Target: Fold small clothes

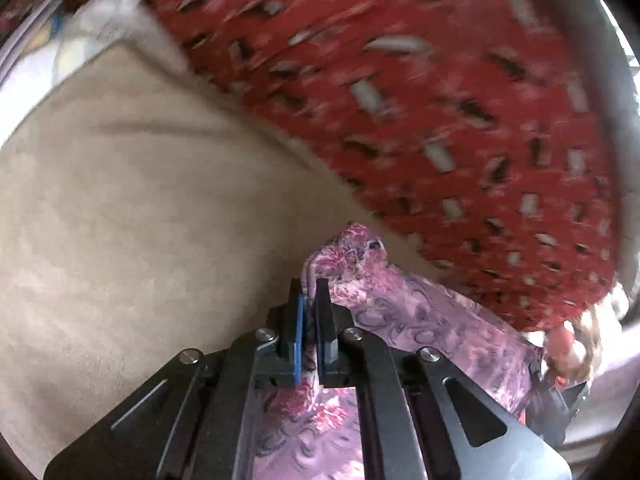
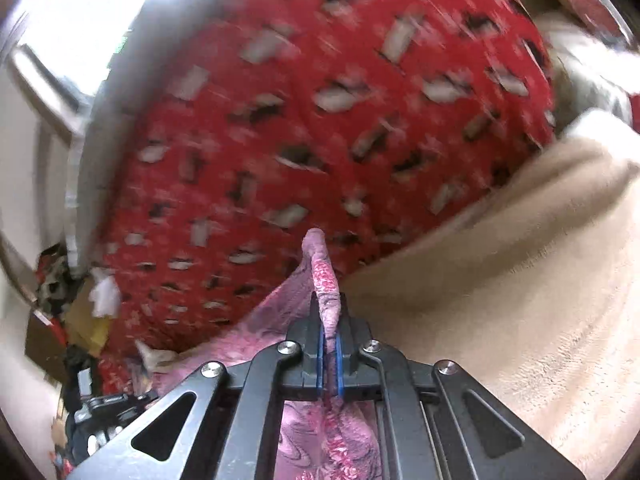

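We have the thin, limp pink-and-purple patterned cloth [image 1: 432, 320], draped on the beige fleece blanket [image 1: 120, 240], pinched at two edges, left claw [image 1: 310, 300] and right claw [image 2: 330, 320] each clenched on it, bunches poking toward twelve o'clock; light, soft, likely slippery.

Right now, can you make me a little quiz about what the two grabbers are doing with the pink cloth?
1. True or false: the left gripper is pinching the pink patterned cloth.
2. What does the right gripper hold?
A. the red spotted fabric
B. the pink patterned cloth
C. nothing
3. Fill in: the cloth is held over a ____ blanket.

Key: 1 true; 2 B; 3 beige.
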A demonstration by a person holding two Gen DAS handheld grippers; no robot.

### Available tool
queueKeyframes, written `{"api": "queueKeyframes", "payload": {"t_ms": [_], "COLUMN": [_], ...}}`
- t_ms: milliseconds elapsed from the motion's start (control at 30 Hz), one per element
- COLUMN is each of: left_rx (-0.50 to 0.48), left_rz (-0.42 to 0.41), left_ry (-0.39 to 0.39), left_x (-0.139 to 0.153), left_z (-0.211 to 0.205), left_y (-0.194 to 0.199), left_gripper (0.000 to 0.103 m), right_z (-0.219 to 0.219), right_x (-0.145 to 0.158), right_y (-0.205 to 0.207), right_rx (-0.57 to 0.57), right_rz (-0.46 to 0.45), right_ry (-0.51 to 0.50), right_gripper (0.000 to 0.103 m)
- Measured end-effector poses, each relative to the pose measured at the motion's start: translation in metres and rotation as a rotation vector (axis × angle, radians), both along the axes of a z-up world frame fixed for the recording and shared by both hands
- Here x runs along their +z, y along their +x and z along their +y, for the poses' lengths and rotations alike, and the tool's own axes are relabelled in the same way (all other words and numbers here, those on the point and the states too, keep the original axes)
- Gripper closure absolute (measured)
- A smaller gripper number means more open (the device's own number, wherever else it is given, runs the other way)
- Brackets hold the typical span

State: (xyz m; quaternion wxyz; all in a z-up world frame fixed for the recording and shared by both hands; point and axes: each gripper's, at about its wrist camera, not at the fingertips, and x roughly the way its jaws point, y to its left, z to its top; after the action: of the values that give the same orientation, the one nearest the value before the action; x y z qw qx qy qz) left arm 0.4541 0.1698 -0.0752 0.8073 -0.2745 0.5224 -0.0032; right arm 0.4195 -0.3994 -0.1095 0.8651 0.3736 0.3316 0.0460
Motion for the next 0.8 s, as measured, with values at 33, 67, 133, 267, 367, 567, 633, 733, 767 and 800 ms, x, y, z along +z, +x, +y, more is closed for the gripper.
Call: {"api": "queueKeyframes", "payload": {"t_ms": [33,67,133,267,367,567,633,733,767,800], "left_rx": [-0.002,-0.008,-0.016,-0.002,-0.015,-0.141,-0.156,-0.134,-0.124,-0.111], "left_rz": [0.026,0.046,0.042,0.010,-0.087,0.048,0.079,0.081,0.078,0.077], "left_ry": [0.030,0.072,0.109,0.079,0.036,0.141,0.154,0.060,0.029,-0.007], "left_x": [-0.009,-0.016,-0.021,0.001,0.029,0.009,0.004,0.009,0.011,0.011], "left_z": [-0.003,-0.007,-0.012,-0.003,-0.004,-0.052,-0.055,-0.042,-0.038,-0.034], "left_y": [0.002,0.003,0.001,-0.013,-0.044,-0.082,-0.095,-0.128,-0.140,-0.154], "left_gripper": [0.100,0.099,0.099,0.099,0.098,0.091,0.091,0.091,0.089,0.086], "right_z": [0.001,0.003,0.009,0.012,0.027,0.086,0.083,0.055,0.041,0.035], "right_x": [-0.012,-0.025,-0.050,-0.028,0.004,-0.020,-0.003,0.014,0.018,0.015], "right_y": [0.006,0.012,0.021,0.001,-0.028,-0.046,-0.060,-0.100,-0.121,-0.132], "right_rx": [-0.005,-0.009,0.025,-0.030,0.056,0.251,0.225,0.151,0.112,0.088], "right_rz": [0.046,0.097,0.214,0.171,0.022,0.146,0.135,0.108,0.113,0.125], "right_ry": [-0.004,-0.015,-0.006,-0.111,-0.124,-0.218,-0.209,-0.121,-0.125,-0.130], "right_gripper": [0.100,0.099,0.100,0.089,0.088,0.069,0.068,0.060,0.053,0.044]}}
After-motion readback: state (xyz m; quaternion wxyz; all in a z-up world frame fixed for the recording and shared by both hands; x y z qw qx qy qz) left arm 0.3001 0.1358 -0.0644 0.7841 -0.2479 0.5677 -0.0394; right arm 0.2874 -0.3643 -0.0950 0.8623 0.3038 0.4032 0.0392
